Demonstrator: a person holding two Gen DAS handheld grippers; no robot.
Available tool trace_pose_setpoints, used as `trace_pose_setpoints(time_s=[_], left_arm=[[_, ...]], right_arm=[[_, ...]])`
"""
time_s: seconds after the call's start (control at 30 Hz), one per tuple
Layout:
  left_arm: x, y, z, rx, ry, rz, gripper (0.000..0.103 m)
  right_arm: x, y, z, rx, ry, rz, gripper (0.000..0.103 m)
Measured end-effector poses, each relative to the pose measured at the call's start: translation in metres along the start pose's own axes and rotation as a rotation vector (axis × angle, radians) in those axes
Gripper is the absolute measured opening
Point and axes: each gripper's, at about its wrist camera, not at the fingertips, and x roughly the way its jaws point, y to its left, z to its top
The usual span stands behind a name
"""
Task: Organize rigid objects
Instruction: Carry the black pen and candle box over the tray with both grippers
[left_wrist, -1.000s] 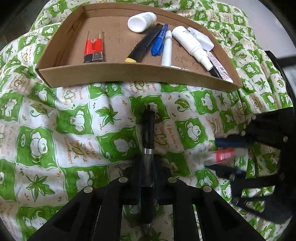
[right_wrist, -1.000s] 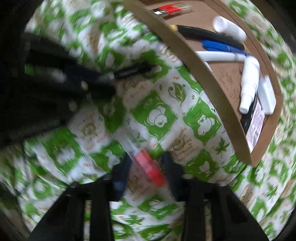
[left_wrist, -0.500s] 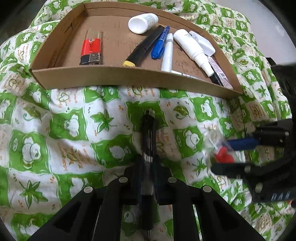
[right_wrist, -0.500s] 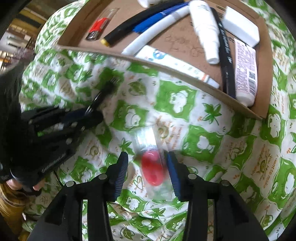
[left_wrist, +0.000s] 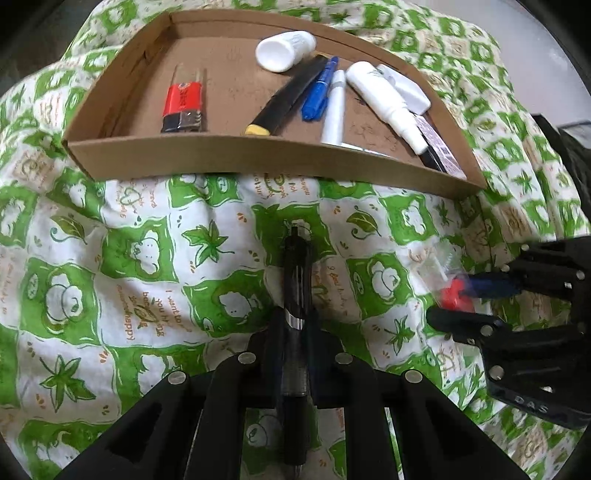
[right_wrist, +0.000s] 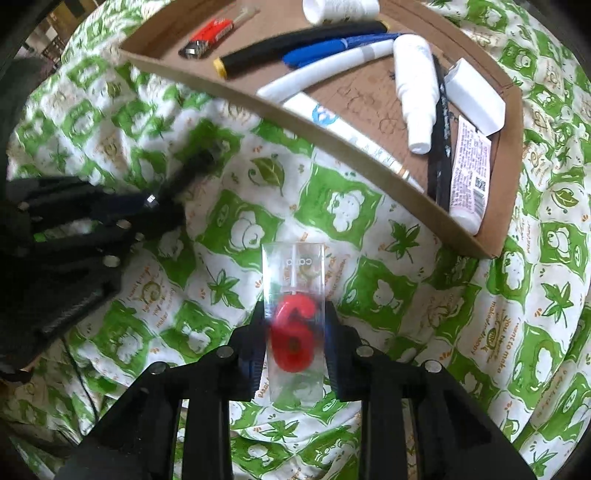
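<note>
My left gripper (left_wrist: 295, 325) is shut on a black pen (left_wrist: 295, 266) that points toward the cardboard tray (left_wrist: 258, 155), just above the green-and-white cloth. To its right, my right gripper (left_wrist: 461, 302) points down at the cloth. In the right wrist view, a clear packet holding a red "6" candle (right_wrist: 293, 269) stands lengthwise between the right gripper's (right_wrist: 293, 325) jaws. The jaws are closing, and the pads sit against the packet's two long edges. The left gripper (right_wrist: 147, 210) with its pen (right_wrist: 192, 170) shows at the left of that view.
The tray (right_wrist: 258, 107) holds a red lighter (left_wrist: 183, 105), a white bottle (left_wrist: 284, 50), a black marker (left_wrist: 291, 96), a blue pen (left_wrist: 319, 92), a white pen (left_wrist: 334, 110), a spray bottle (left_wrist: 384, 103), a white box (left_wrist: 406, 88) and tubes. The rumpled cloth (left_wrist: 110, 277) covers everything around it.
The right gripper rolled and lined the candle packet up straight between its jaws, then narrowed onto it. The left gripper and its pen stayed put.
</note>
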Motion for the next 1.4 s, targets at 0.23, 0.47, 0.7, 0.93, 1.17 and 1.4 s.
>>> trace_pose_setpoints(time_s=[0.23,0.47,0.7,0.93,1.17,1.4], left_arm=[[-0.002,-0.005,-0.001,0.036,-0.027,0.019,0.010],[-0.034,-0.013,-0.005,0.000,-0.079,-0.073,0.010],[-0.068,-0.009,-0.006,-0.033,-0.161,-0.134,0.010],[-0.081,0.011,0.011,-0.096,-0.222,-0.130,0.010],[-0.085,0.013,0.019,-0.101,-0.236,-0.124,0.010],[-0.089,0.014,0.038,-0.106,-0.254,-0.105,0.010]], right_arm=[[-0.025,-0.035,0.007,0.045,-0.015,0.096,0.027],[-0.072,-0.049,0.013,0.061,-0.076,0.195,0.027],[-0.099,-0.062,0.015,0.087,-0.145,0.241,0.027],[-0.094,-0.098,0.001,0.172,-0.215,0.236,0.027],[-0.087,-0.138,0.002,0.322,-0.256,0.245,0.027],[-0.084,-0.141,0.005,0.343,-0.264,0.253,0.027]])
